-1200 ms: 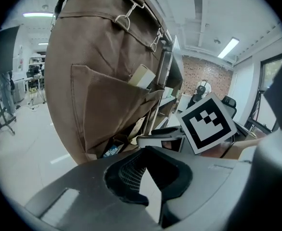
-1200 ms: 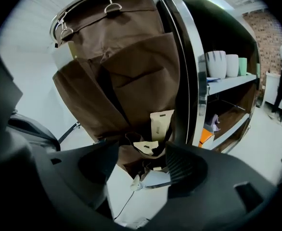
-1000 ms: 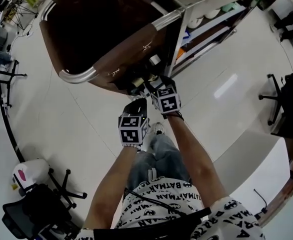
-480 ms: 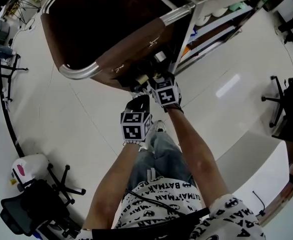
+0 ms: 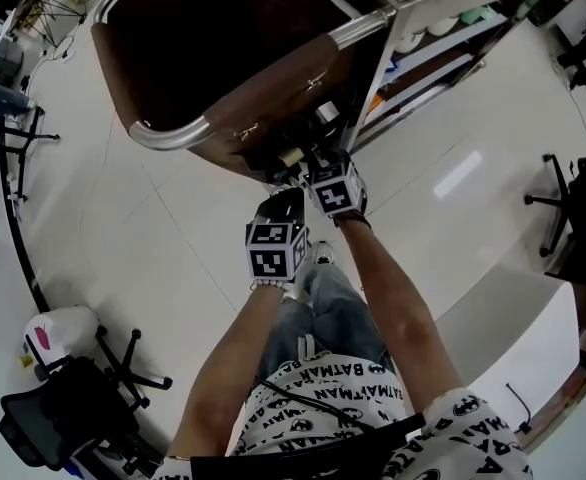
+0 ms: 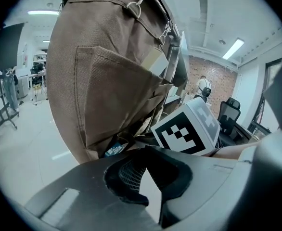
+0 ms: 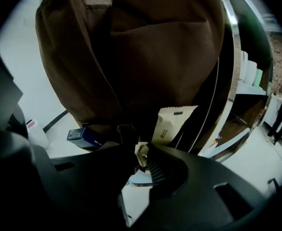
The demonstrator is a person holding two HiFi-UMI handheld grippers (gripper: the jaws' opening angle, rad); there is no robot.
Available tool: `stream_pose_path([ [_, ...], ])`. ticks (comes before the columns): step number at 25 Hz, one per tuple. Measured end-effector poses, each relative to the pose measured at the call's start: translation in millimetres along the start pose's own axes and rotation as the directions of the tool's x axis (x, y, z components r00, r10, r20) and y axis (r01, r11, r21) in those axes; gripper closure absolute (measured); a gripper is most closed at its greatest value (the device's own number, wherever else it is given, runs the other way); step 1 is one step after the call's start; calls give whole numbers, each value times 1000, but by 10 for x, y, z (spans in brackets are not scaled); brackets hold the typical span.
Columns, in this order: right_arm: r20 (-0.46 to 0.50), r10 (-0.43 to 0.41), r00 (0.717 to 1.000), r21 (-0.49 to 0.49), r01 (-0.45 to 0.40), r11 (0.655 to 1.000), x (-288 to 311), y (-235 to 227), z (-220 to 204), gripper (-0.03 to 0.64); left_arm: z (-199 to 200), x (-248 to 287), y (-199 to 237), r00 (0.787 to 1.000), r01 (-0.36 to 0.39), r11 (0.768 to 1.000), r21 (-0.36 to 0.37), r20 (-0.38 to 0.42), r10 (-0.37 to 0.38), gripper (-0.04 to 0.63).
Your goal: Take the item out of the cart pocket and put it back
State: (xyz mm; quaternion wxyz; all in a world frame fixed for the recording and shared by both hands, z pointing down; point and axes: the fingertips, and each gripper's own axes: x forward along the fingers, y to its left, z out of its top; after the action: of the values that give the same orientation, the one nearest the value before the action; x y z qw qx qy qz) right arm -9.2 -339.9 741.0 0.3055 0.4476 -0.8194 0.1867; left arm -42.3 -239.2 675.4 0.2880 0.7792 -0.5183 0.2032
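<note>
A brown cloth bag hangs on a chrome cart frame, with pockets low on its side. My right gripper is at a low pocket. Its jaws have just been closing and now pinch a small crumpled cream packet between the pads. A larger cream sachet stands in the pocket just behind. My left gripper hangs a little lower and nearer me, tips together with nothing between them. In the head view the right gripper sits under the bag and the left gripper below it.
A blue box pokes out of a pocket to the left of the pinched packet. Another cream packet sits in an upper pocket. Cart shelves with white and green items lie to the right. An office chair stands at the lower left.
Both grippers stay at the bag's low pockets. The right one has edged slightly closer to the bag and rolled a little. The left one has not moved.
</note>
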Motion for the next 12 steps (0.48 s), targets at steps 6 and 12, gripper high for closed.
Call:
stream_pose_path([
  [6, 39, -25, 999, 59, 23, 998, -260, -81, 34, 532, -5, -130, -47, 1000, 5, 1000, -8, -3, -5, 594],
  [12, 84, -41, 996, 65, 35, 997, -672, -67, 179, 534, 51, -308, -148, 1000, 18, 1000, -17, 12, -18, 594],
])
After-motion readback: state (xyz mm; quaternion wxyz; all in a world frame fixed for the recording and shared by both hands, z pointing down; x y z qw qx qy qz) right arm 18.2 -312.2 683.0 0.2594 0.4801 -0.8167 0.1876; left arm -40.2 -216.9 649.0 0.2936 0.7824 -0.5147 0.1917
